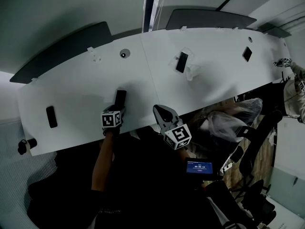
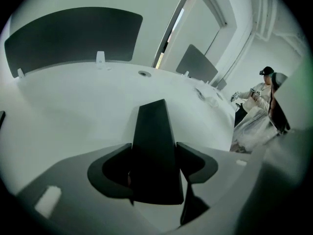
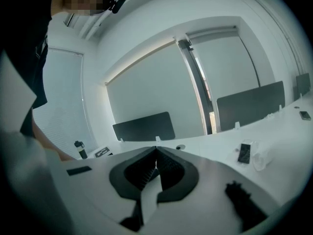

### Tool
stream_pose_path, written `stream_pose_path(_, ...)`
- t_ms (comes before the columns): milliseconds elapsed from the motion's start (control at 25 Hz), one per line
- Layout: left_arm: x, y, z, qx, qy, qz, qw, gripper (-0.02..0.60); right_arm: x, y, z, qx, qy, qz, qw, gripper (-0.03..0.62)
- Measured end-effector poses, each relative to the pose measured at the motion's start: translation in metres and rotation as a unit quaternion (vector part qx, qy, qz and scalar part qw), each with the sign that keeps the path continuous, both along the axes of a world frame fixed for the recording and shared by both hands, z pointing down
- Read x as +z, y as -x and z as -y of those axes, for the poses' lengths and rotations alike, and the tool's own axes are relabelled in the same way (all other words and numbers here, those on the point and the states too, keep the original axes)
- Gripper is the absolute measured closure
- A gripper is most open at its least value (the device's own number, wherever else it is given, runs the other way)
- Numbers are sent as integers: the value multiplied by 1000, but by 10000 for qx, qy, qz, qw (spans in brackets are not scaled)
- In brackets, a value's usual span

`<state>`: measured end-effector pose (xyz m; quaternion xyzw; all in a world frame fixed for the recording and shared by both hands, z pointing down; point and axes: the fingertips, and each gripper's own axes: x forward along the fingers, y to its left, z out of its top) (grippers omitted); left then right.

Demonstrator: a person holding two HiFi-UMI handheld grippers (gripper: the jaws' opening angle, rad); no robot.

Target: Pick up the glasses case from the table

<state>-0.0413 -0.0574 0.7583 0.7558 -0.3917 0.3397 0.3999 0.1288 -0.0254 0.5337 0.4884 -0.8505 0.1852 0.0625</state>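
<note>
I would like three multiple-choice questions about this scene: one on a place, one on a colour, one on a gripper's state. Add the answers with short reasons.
1. Where is the glasses case?
A) between the fingers of the left gripper
B) at the far edge of the table
C) at the table's right end

2. What colour is the table top?
A) brown
B) white
C) green

3. How are the fingers of the right gripper?
A) wide apart
B) closed on the case
C) together, holding nothing

Answers: 1 A, the left gripper view shows it between those fingers; 2 B, white in every view; 3 C, the right gripper view shows the tips meeting, nothing between.
</note>
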Motion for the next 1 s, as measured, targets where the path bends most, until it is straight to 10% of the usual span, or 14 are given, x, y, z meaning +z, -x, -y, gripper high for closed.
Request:
stream_pose_path(320,24,19,-6,574,-55,797,9951,290,-3,13,3,-160,-59,-10,9999,586)
stream_pose_path(520,46,22,-11,1661,-51,1742,9706,282,-3,15,3,-130,4,41,9999,586)
stream_pose_path(760,48,20,-10,2233,677,1714,9572,267,-4,19,4,-166,-25,35,9999,586)
stream_pose_path(1000,45,21,-12,2199,299,1568,9624,285,0,21,0,-200,24,9,9998,586)
